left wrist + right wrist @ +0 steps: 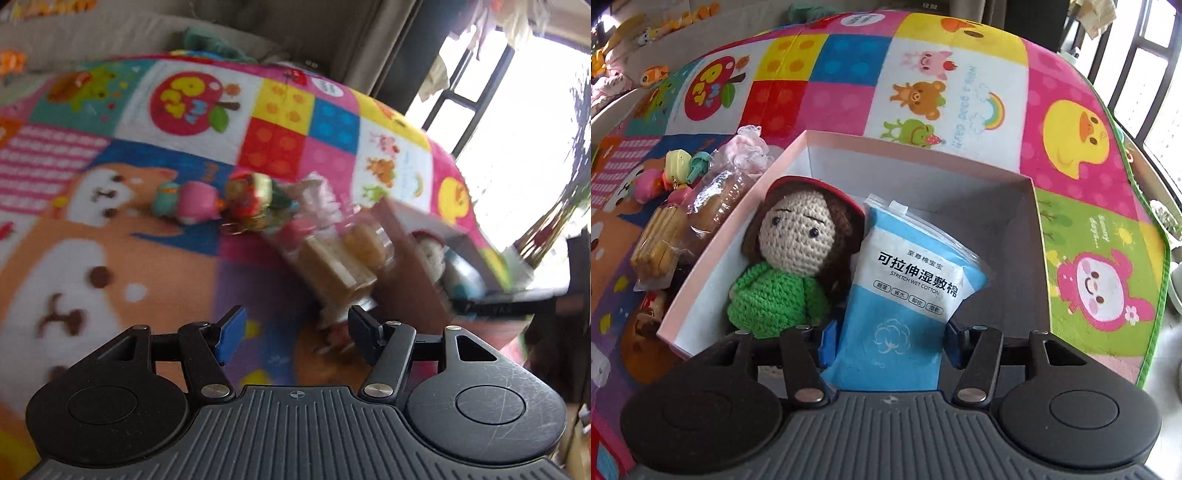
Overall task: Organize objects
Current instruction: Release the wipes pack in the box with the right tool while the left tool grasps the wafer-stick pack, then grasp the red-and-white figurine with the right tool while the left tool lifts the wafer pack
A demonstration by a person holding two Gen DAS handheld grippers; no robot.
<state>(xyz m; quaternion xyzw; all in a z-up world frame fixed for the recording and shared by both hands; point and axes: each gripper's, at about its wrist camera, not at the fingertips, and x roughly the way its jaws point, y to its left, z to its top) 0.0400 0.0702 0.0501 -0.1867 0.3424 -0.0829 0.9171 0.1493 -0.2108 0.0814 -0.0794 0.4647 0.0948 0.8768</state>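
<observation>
Flanking a soft blue cotton pack (905,295) in the box (1039,258), right jaws parted; left jaws wide, empty.

Both wrist views angled down, close (sharing box (413,258) (923,158)).

Both tongs, left (293,334) and right (890,347), are black with ribbed grey housings, silver screws and blue pads.

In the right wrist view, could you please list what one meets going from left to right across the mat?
Wrapped biscuit packet → crochet doll → blue cotton pad pack → box's right wall → pink bunny picture on the mat.
</observation>
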